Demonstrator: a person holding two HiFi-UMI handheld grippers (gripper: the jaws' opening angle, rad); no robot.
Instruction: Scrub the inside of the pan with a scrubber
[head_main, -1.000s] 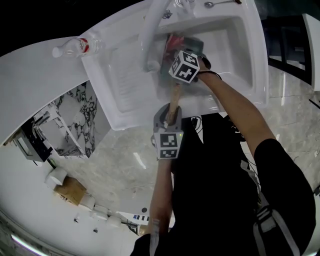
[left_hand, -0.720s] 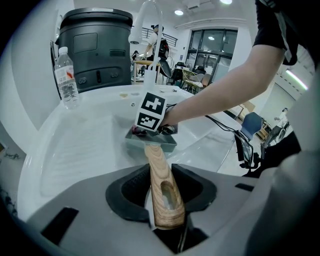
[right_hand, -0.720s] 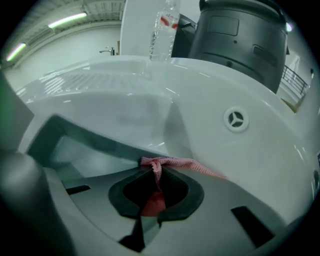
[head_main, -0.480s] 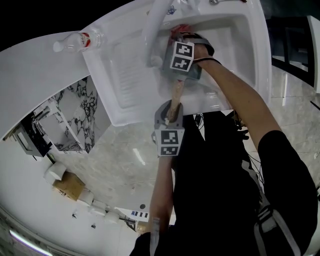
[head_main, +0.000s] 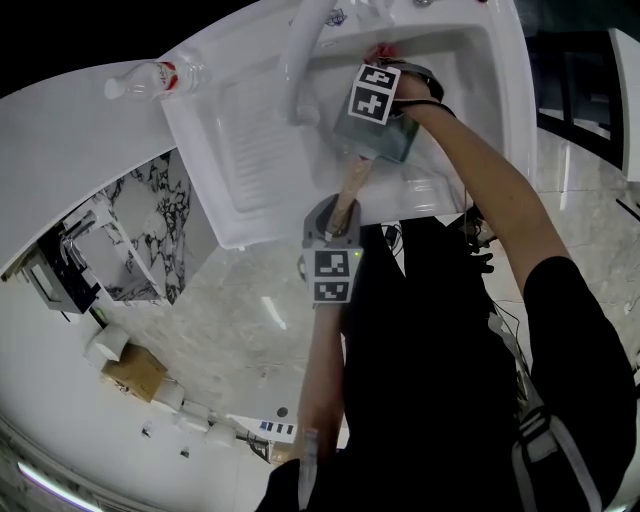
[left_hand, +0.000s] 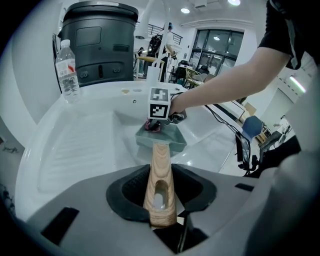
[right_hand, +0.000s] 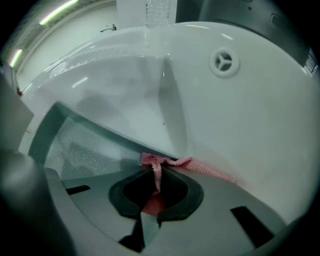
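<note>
A teal square pan (head_main: 392, 142) sits low in the white sink (head_main: 495, 110), and its wooden handle (head_main: 349, 192) runs back to my left gripper (head_main: 336, 224), which is shut on it. In the left gripper view the handle (left_hand: 160, 172) is clamped between the pads of the left gripper (left_hand: 160, 210). My right gripper (head_main: 374, 64) points steeply down at the pan's far edge, shut on a pink scrubber cloth (right_hand: 159, 165). The cloth drapes over the pan's rim (right_hand: 95, 130) against the sink wall. From the left gripper view the scrubber (left_hand: 151, 126) shows under the right gripper's marker cube.
A white faucet (head_main: 303, 55) arches over the sink's left side. The ribbed drainboard (head_main: 245, 140) lies to the left, with a water bottle (head_main: 150, 82) beyond it. An overflow hole (right_hand: 222, 62) is in the sink wall. A dark bin (left_hand: 100, 42) stands behind the counter.
My right gripper has moved with the scrubber from the pan's near side to its far edge and rolled. The left gripper and the handle have stayed put.
</note>
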